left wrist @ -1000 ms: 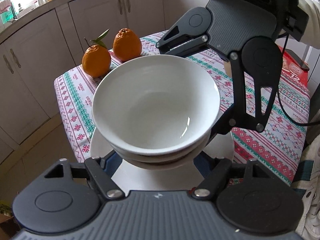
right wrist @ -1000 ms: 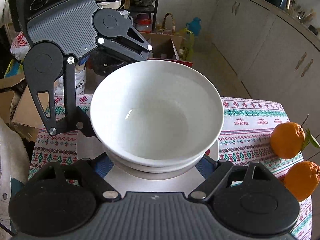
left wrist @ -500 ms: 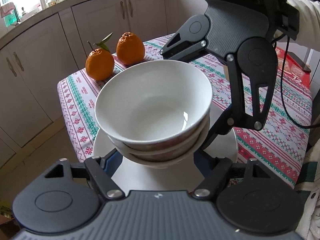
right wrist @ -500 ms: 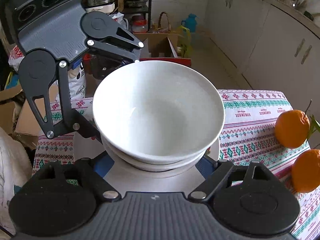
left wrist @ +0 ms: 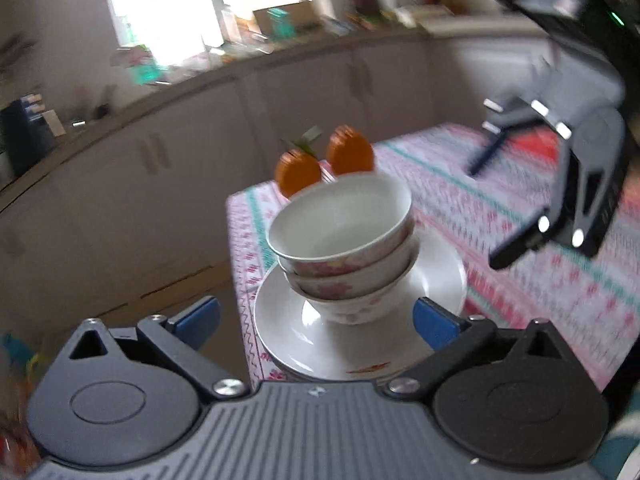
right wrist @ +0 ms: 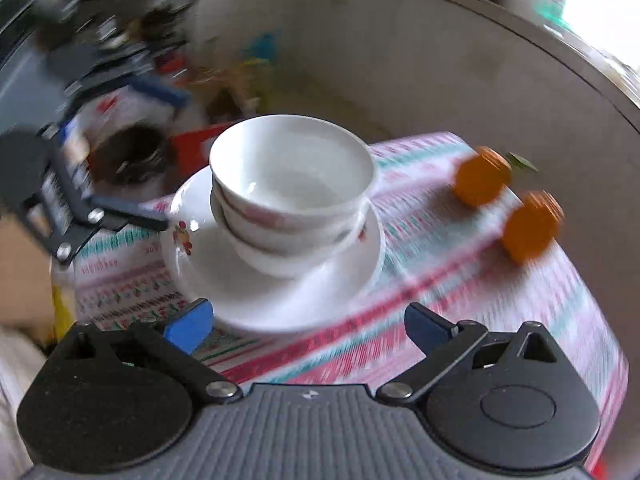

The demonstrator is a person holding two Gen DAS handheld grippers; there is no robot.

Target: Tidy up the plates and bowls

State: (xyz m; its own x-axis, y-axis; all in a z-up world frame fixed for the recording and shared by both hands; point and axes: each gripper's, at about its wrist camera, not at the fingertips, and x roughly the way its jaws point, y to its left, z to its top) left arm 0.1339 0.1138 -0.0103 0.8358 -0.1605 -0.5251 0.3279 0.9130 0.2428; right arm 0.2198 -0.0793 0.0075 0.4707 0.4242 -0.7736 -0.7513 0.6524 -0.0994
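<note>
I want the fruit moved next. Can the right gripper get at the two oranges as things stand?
Probably yes. The right gripper is open with nothing between its fingers, and the two oranges sit bare on the tablecloth, off to the side of the bowl stack, so nothing blocks the way.

Three stacked bowls [right wrist: 292, 184] look like glossy white glazed ceramic with faint pink flowers outside, resting on a smooth, shiny white plate [right wrist: 276, 296] bearing a small fruit print. The worktop [right wrist: 460, 288] wears a matt woven cloth in pink, teal and white. Each gripper [left wrist: 316, 322] is matt black plastic with ribbed grey casing, blue pads [left wrist: 434, 322] and bright metal screws.
</note>
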